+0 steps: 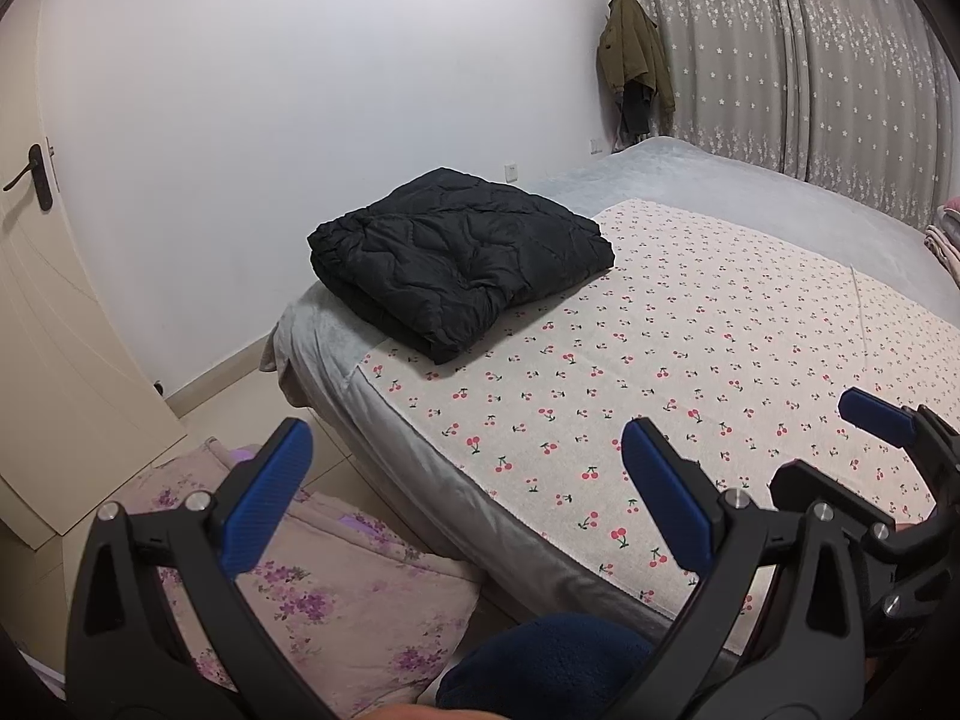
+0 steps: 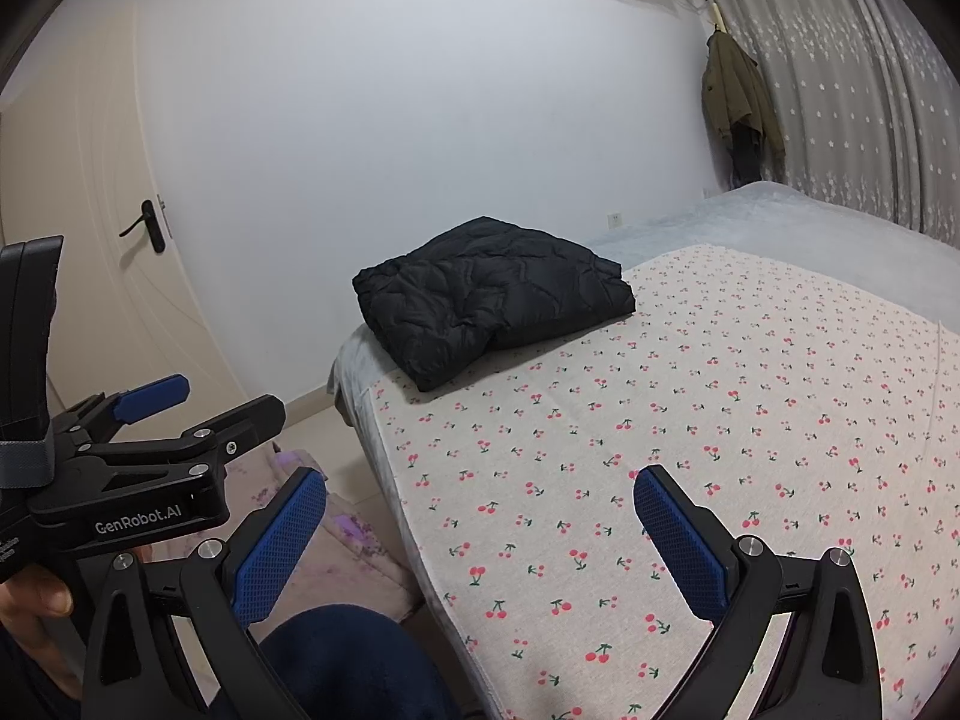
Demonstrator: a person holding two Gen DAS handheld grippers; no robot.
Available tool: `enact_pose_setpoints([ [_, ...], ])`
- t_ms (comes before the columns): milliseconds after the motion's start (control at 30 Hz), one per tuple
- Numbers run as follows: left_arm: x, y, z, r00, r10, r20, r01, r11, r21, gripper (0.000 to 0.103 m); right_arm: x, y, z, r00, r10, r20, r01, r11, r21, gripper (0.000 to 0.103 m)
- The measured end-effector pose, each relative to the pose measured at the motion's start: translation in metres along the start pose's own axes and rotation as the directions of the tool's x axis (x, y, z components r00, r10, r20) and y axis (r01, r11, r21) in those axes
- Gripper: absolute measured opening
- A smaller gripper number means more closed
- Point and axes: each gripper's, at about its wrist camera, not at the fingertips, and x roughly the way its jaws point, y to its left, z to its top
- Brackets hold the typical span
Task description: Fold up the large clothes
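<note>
A black quilted jacket (image 1: 459,258) lies folded into a thick square at the far left corner of the bed; it also shows in the right wrist view (image 2: 492,294). It rests partly on a cherry-print sheet (image 1: 690,372) (image 2: 690,420). My left gripper (image 1: 468,498) is open and empty, held over the bed's near edge, well short of the jacket. My right gripper (image 2: 480,546) is open and empty, over the sheet's near edge. The right gripper shows at the right in the left wrist view (image 1: 882,420); the left gripper shows at the left in the right wrist view (image 2: 156,396).
A grey bedcover (image 1: 690,180) lies under the sheet. A floral quilt (image 1: 336,588) lies on the floor by the bed. A cream door (image 1: 54,312) stands left. Star curtains (image 1: 810,60) and a hanging olive jacket (image 1: 633,54) are at the back. Folded bedding (image 1: 945,234) sits far right.
</note>
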Motion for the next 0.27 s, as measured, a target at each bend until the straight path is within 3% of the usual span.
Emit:
enact_pose_setpoints([
  [267, 0.0006, 0.0004, 0.0000, 1.000, 0.012, -0.005, -0.012, 1.000, 0.001, 0.102, 0.0005, 0.0008, -0.0005, 1.000, 0.000, 0.000, 0.000, 1.000, -0.004, 0.103],
])
